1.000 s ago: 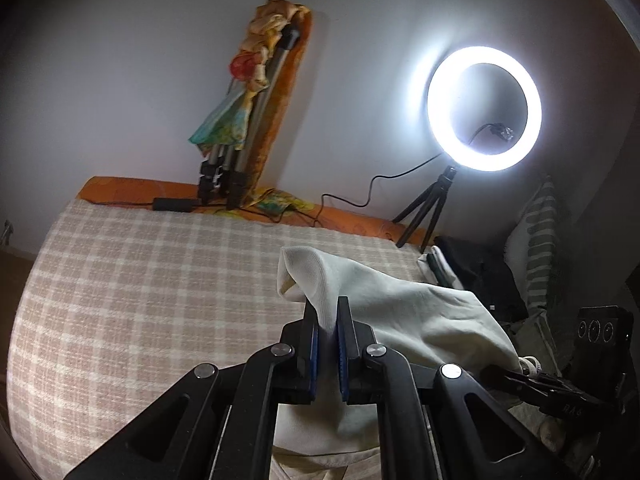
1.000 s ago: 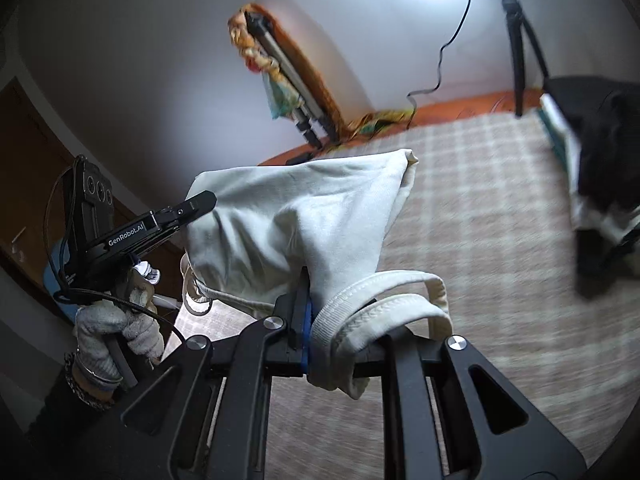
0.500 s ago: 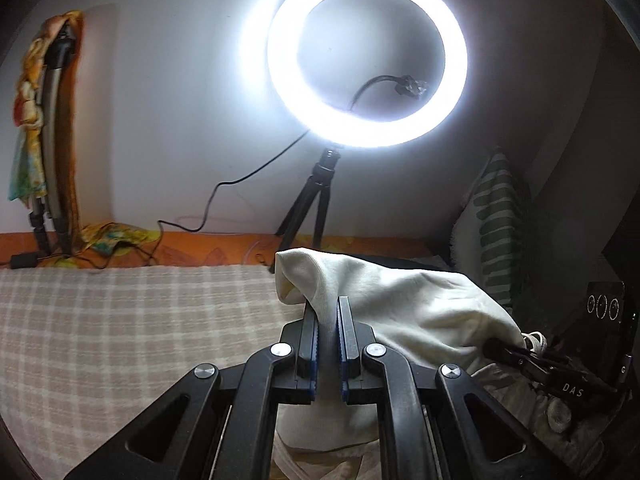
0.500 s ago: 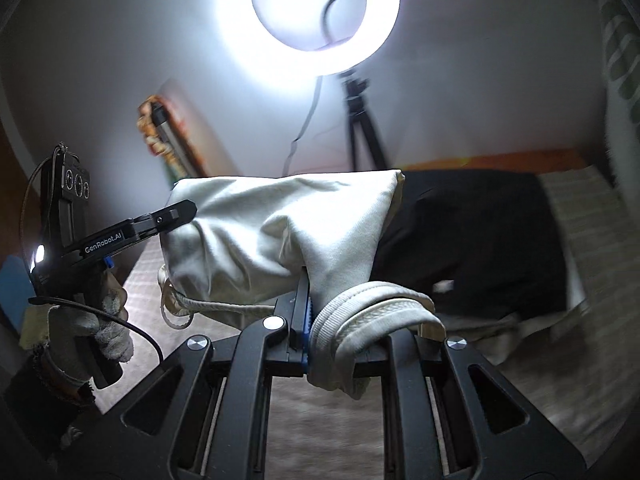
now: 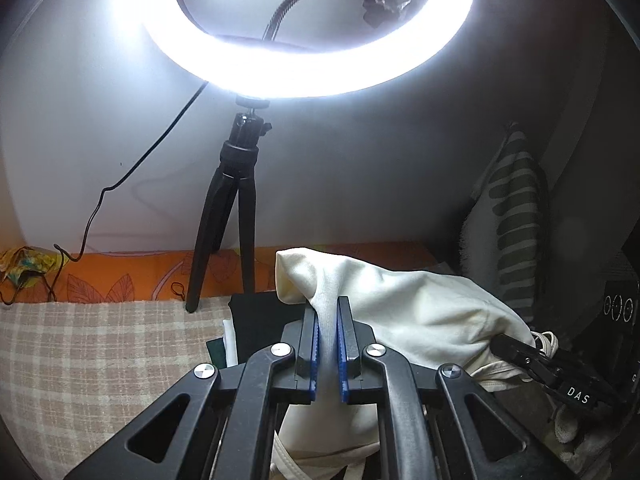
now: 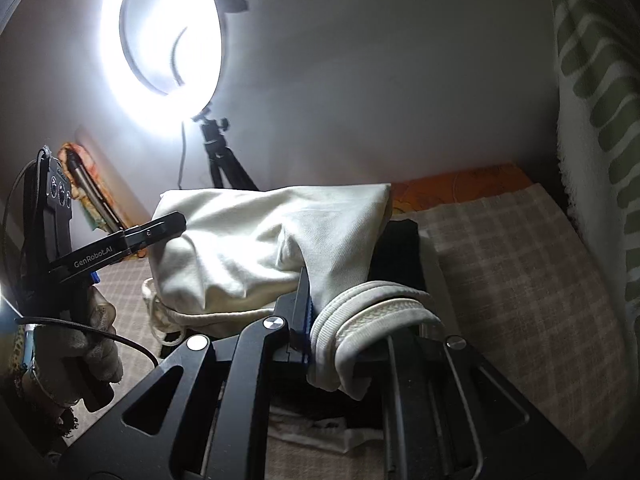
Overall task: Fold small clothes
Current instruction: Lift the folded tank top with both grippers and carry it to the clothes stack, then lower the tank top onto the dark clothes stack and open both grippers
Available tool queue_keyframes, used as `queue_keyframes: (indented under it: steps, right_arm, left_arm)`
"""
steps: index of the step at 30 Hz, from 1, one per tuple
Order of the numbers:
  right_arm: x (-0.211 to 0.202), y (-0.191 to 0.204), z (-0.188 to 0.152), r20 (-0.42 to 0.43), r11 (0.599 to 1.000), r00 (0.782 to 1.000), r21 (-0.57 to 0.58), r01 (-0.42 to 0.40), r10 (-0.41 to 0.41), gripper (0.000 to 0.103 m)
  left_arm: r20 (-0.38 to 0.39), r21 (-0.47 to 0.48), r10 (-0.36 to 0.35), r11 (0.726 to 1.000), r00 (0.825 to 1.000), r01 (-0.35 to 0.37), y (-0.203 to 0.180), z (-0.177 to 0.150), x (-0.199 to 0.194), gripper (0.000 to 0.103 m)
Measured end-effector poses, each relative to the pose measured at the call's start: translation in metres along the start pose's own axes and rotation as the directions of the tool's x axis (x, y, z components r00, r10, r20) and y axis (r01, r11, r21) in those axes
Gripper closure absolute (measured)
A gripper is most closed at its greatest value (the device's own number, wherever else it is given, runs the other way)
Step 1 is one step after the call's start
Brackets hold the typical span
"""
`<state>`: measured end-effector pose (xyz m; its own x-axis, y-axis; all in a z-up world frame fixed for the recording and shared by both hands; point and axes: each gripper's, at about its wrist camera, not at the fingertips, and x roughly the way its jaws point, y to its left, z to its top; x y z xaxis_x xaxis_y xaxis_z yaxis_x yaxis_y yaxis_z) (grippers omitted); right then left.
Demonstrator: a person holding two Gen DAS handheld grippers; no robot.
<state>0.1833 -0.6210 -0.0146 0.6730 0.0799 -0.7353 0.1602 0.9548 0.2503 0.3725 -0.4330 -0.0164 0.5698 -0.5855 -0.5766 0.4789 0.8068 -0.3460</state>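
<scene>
A cream-white garment [image 5: 420,308] hangs folded between my two grippers above the checked bed cover. My left gripper [image 5: 328,320] is shut on one upper corner of it, the cloth pinched between the blue pads. My right gripper [image 6: 320,300] is shut on the other end, with the ribbed waistband [image 6: 360,320] draped over its right finger and hiding it. In the right wrist view the left gripper [image 6: 176,226] holds the garment [image 6: 260,248] at its far left. A stack of folded dark clothes [image 6: 400,256] lies under and behind the garment; it also shows in the left wrist view [image 5: 256,320].
A lit ring light [image 5: 312,52] on a black tripod [image 5: 228,216] stands close ahead on the orange bed edge [image 5: 120,276]. A striped towel [image 6: 592,100] hangs at the right. The checked bed cover [image 5: 100,360] spreads to the left.
Both grippers have swung right and forward with the garment held between them. The ring light and the dark stack of clothes are now much closer. The grips have not changed.
</scene>
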Motion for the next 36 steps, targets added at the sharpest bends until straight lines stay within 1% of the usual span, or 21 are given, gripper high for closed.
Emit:
queue_keyframes:
  steps: [2,4,6,8,9,10,12,13,16,18,20,24,27,29,31,33,36]
  right_arm:
    - [0.012,-0.010,-0.003,-0.014,1.000,1.000,0.010,0.007,-0.006,0.090]
    - [0.022,-0.016,-0.005,-0.026,1.000,1.000,0.021,0.018,-0.017,0.090]
    - [0.028,-0.019,-0.007,-0.041,0.999,0.999,0.041,0.031,-0.029,0.090]
    - [0.029,-0.022,-0.008,-0.056,0.997,0.998,0.068,0.022,-0.018,0.082]
    - [0.028,-0.024,-0.010,-0.070,0.997,0.997,0.078,0.022,-0.016,0.071]
    - [0.026,-0.025,-0.011,-0.079,0.996,0.997,0.085,0.018,-0.011,0.057]
    - [0.017,-0.026,-0.014,-0.074,0.995,0.997,0.095,0.041,-0.034,0.052]
    - [0.011,-0.026,-0.016,-0.072,0.994,0.996,0.097,0.053,-0.046,0.052]
    - [-0.010,-0.031,-0.021,-0.046,0.989,0.995,0.119,0.089,-0.084,0.052]
    - [-0.023,-0.030,-0.022,-0.009,0.989,0.996,0.119,0.092,-0.092,0.052]
    - [-0.032,-0.022,-0.021,0.030,0.992,0.995,0.092,0.088,-0.091,0.052]
    - [-0.022,-0.005,-0.016,0.046,0.997,0.997,0.059,0.053,-0.056,0.052]
    - [0.003,0.002,-0.013,0.020,0.997,0.998,0.061,0.055,-0.056,0.052]
    - [0.023,0.003,-0.015,-0.023,0.994,0.996,0.066,0.091,-0.090,0.052]
    - [0.036,0.004,-0.021,-0.061,0.990,0.989,0.048,0.135,-0.132,0.053]
    - [0.040,0.004,-0.033,-0.093,0.987,0.984,0.043,0.157,-0.152,0.053]
    - [0.033,0.003,-0.049,-0.107,0.982,0.978,0.034,0.186,-0.181,0.053]
  left_arm:
    - [-0.012,0.012,0.034,0.999,0.999,-0.034,-0.001,-0.002,0.011,0.098]
    - [-0.028,0.016,0.058,0.998,0.998,-0.057,-0.003,-0.002,0.018,0.094]
    - [-0.042,0.024,0.069,0.997,0.997,-0.068,-0.003,-0.004,0.021,0.067]
    - [-0.030,0.044,0.095,0.995,0.995,-0.093,-0.003,-0.006,0.015,0.057]
    - [-0.024,0.051,0.099,0.994,0.995,-0.098,-0.003,-0.008,0.012,0.055]
    - [-0.023,0.059,0.101,0.993,0.995,-0.100,-0.003,-0.009,0.009,0.055]
    - [-0.026,0.092,0.103,0.991,0.994,-0.100,-0.005,-0.013,0.002,0.055]
    - [-0.025,0.114,0.113,0.987,0.993,-0.109,-0.007,-0.015,-0.001,0.055]
    - [-0.030,0.166,0.112,0.981,0.993,-0.105,-0.009,-0.024,-0.012,0.054]
    - [-0.055,0.192,0.102,0.977,0.993,-0.090,-0.011,-0.030,-0.011,0.053]
    - [-0.086,0.204,0.094,0.976,0.992,-0.075,-0.012,-0.036,-0.009,0.054]
    - [-0.133,0.239,0.068,0.970,0.989,-0.035,-0.021,-0.050,-0.004,0.056]
    - [-0.173,0.282,0.083,0.959,0.981,-0.032,-0.028,-0.061,0.003,0.058]
    - [-0.194,0.292,0.085,0.956,0.977,-0.025,-0.027,-0.070,0.004,0.059]
    - [-0.213,0.297,0.089,0.954,0.973,-0.022,-0.025,-0.078,0.003,0.059]
    - [-0.225,0.296,0.093,0.955,0.970,-0.023,-0.021,-0.085,-0.001,0.059]
    - [-0.229,0.289,0.092,0.957,0.969,-0.023,-0.017,-0.092,-0.011,0.059]
